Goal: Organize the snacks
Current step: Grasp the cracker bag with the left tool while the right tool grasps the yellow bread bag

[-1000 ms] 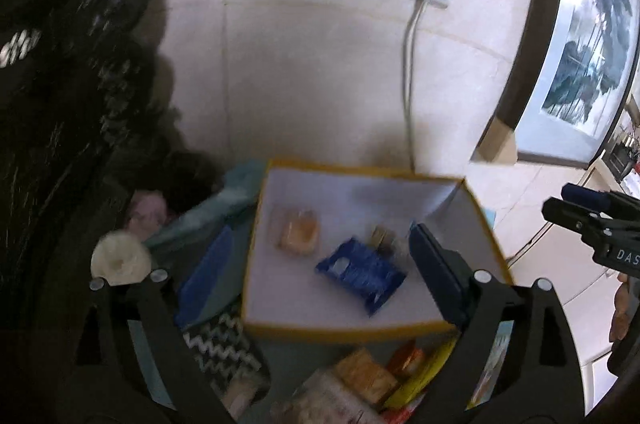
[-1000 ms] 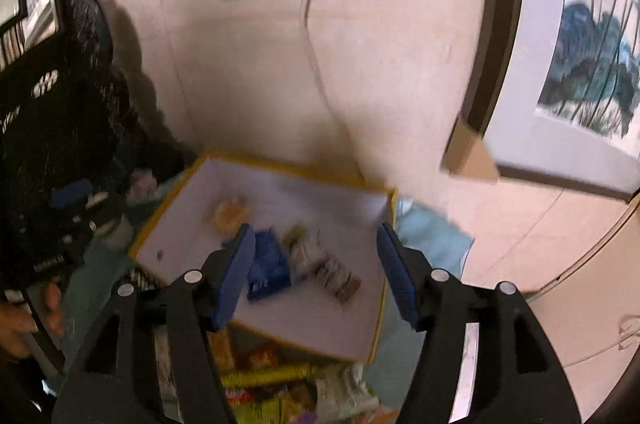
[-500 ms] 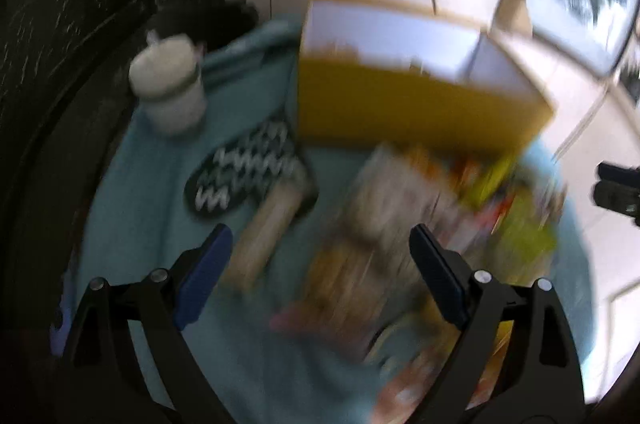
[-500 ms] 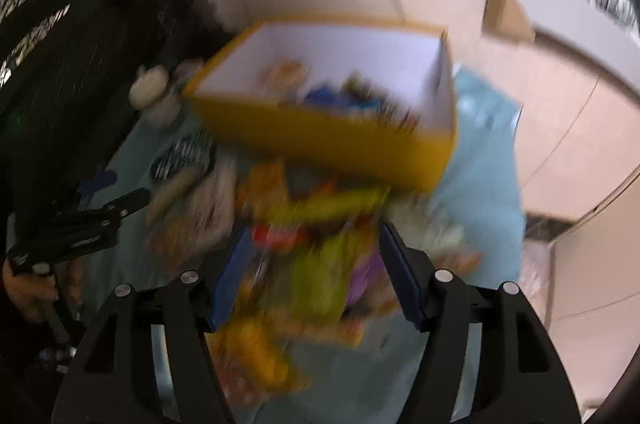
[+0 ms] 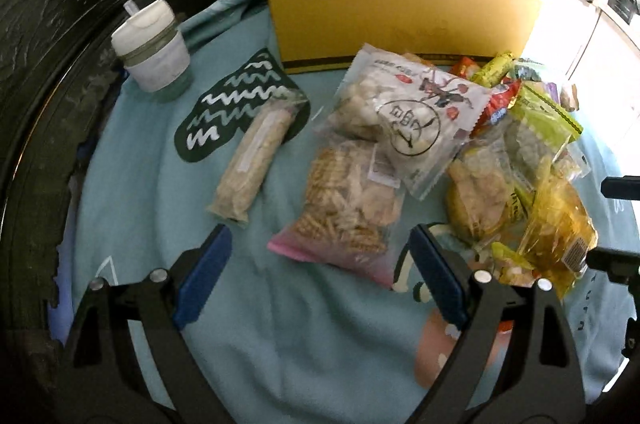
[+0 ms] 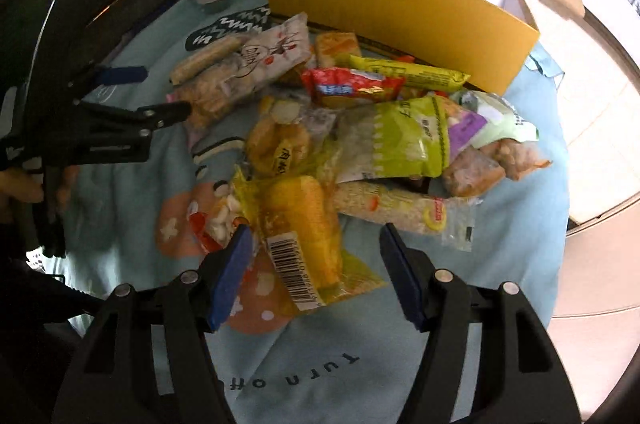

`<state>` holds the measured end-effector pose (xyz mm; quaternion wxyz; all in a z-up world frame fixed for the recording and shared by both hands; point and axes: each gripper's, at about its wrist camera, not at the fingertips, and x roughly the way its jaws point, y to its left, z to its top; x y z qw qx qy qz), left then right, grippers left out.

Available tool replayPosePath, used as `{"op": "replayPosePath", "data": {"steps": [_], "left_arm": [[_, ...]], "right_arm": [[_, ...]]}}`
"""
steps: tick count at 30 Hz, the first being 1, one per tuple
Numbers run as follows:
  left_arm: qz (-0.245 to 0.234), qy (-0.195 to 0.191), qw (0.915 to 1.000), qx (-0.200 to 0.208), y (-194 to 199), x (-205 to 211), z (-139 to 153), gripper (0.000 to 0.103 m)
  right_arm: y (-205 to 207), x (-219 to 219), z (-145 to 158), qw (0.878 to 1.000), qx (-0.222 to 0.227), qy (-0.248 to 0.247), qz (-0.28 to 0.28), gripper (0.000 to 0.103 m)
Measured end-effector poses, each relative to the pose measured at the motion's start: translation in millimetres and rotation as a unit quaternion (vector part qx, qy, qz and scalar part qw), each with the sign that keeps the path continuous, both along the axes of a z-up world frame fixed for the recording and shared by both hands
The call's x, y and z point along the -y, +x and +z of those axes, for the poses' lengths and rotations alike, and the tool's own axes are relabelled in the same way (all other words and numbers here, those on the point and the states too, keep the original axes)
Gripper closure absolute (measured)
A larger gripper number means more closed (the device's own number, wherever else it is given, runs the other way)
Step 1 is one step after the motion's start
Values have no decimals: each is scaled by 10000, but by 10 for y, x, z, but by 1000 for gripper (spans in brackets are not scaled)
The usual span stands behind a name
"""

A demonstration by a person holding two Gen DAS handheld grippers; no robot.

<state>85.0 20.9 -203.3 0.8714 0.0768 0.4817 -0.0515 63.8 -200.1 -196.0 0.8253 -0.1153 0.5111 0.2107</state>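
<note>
A pile of snack packets lies on a teal cloth (image 5: 132, 184) in front of a yellow box (image 5: 400, 12), also in the right wrist view (image 6: 392, 4). My left gripper (image 5: 320, 244) is open and empty, just before a pink-edged bag of crackers (image 5: 344, 212); a white bag (image 5: 404, 112) and a long roll pack (image 5: 252, 160) lie beyond. My right gripper (image 6: 316, 236) is open and empty, its jaws either side of a yellow packet with a barcode (image 6: 304, 224). A green bag (image 6: 396, 144) and a red packet (image 6: 348, 88) lie behind.
A white lidded cup (image 5: 152, 48) stands at the back left next to dark carved furniture (image 5: 48, 24). A dark zigzag patch (image 5: 236, 100) marks the cloth. The left gripper shows at the left of the right wrist view (image 6: 132, 108). A pale wall lies behind the box.
Both grippers have tilted down and pulled back from over the yellow box's inside to just above the snack pile on the cloth. Both stayed open.
</note>
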Motion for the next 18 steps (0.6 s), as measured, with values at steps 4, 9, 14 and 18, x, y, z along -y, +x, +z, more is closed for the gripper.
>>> {"op": "replayPosePath", "data": {"steps": [4,9,14,18], "left_arm": [[-40,25,10000,-38,48,46,-37,12],[-69,80,9999,-130,104,80,-112,11],[-108,105,9997,-173,159,117,-160,11],[-191,196,9994,-190,208,176,-225,11]], "right_arm": [[-31,-91,-77,9991,85,-374,186,37],[-27,-101,-138,9984,38,-515,231,37],[39,-136,-196,9978,-20,-613,234,37],[94,-162,-233,9975,-43,-659,255,37]]}}
